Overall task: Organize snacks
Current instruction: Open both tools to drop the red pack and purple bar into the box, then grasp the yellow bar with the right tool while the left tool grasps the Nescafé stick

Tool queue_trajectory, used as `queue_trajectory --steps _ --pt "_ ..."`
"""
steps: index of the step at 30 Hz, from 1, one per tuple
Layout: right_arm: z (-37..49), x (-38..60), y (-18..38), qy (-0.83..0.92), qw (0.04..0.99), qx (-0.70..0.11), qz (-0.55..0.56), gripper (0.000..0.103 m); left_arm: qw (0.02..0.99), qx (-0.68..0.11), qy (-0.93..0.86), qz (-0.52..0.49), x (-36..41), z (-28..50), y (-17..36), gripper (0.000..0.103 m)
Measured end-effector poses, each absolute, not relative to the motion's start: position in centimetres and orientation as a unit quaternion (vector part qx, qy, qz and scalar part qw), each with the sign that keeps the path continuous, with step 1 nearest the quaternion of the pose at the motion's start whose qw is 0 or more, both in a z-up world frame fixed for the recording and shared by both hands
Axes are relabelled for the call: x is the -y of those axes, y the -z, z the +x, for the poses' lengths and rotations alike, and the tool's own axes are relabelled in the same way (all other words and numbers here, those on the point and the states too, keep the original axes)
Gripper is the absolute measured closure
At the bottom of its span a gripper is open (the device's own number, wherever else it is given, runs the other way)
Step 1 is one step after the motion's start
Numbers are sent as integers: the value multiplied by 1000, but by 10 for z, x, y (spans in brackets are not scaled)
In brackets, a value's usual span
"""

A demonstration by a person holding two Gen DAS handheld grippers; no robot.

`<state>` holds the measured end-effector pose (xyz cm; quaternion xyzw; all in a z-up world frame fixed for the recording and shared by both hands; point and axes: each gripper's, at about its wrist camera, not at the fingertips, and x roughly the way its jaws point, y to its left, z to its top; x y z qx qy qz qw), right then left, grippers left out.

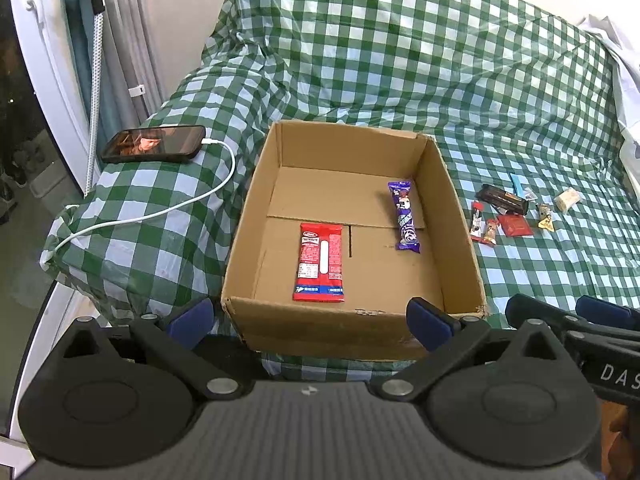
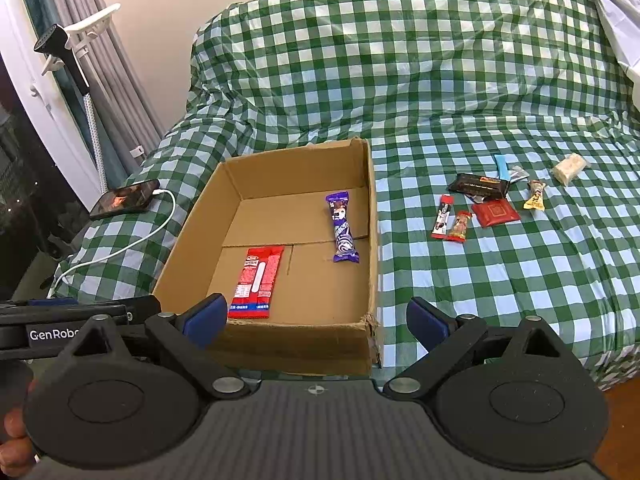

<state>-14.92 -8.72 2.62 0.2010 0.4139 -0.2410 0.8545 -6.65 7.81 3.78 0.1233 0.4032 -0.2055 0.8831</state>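
Plainly, box: an open brown cardboard box [image 1: 460, 208] sits on the green-and-white checked cloth [image 1: 400, 60] covering the bed.
Inside the box: a flat red snack packet [image 1: 319, 263] lies near the front wall; a purple wrapped snack bar [image 1: 405, 216] lies toward the right wall, apart from it.
Loose snacks: a small cluster lies on the cloth right of the box, among them a black rectangular bar [image 2: 480, 185], a red square packet [image 2: 495, 212] and a pale wrapped block [image 2: 568, 168].
Left gripper [image 1: 310, 318]: blue-padded fingers spread wide, holding nothing, before the box's front wall.
Right gripper [image 2: 316, 318]: fingers likewise wide apart and empty, at the box's front right corner.
Left of the box: a black smartphone [image 1: 154, 143] with a white cable [image 1: 160, 212] plugged in.
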Motion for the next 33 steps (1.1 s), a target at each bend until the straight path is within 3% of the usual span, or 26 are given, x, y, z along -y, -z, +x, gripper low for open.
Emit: queue_trajectory --steps 20,33 --pt "-154 103 -20 247 846 -412 230 6 871 -424 198 148 -52 -63 -32 0" --pt "-180 155 -9 284 828 -399 274 6 856 -426 220 194 6 -67 -27 0"
